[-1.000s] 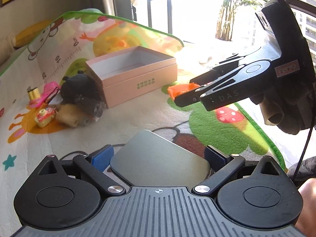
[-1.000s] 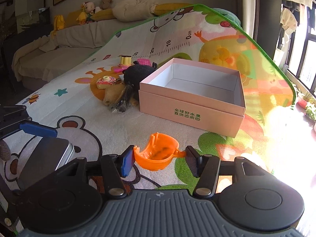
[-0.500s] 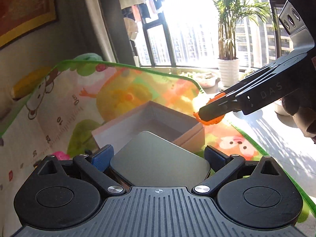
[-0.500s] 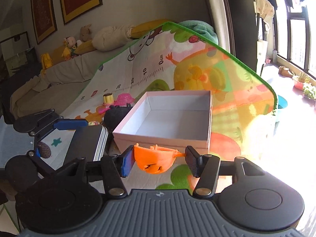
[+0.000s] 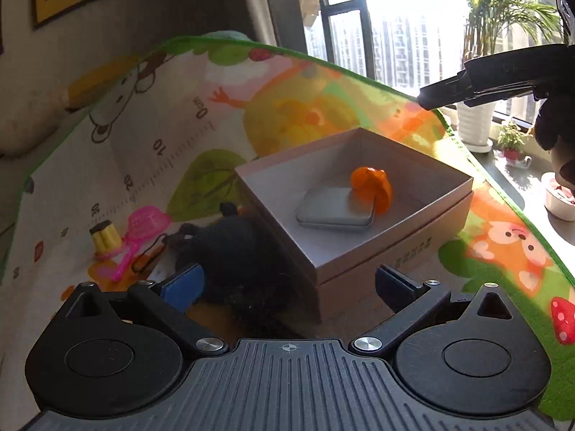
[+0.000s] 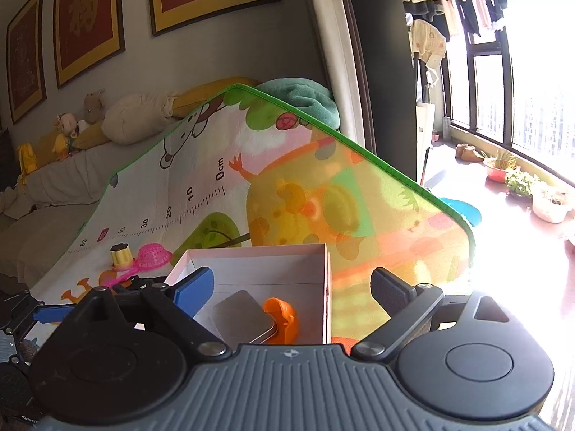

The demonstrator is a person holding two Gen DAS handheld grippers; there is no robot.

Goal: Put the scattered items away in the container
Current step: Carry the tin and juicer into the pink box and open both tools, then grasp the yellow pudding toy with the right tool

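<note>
The left tongs (image 5: 287, 283) stand wide apart with nothing between their pads, one blue-faced, the other black; they hover above the near corner of the pink box (image 5: 391, 251), touching neither its rim nor its contents. The right tongs (image 6: 291, 287) are likewise spread wide and empty, poised over the same box (image 6: 327, 287) from its other side; in the left wrist view they show as a dark arm (image 5: 478, 84) reaching in from the upper right, well above the box, though from that side their spread cannot be judged. Inside the box lies a flat grey tin (image 5: 334, 210), resting on the bottom; an orange toy cup (image 5: 372, 188) sits tipped on its side just beside the tin's far corner, touching or overlapping its edge; the right wrist view shows the same pair, tin (image 6: 244, 316) and cup (image 6: 282, 319), close against the box's right wall. The box stands on a cartoon-printed play mat (image 5: 151, 136) with a ruler scale along it. Outside the box, pressed against its left wall, is a black plush toy (image 5: 230, 251); farther left on the mat lie a pink toy strainer (image 5: 142, 230) and a small yellow toy with a dark top (image 5: 104, 239), near each other and well apart from the box.
</note>
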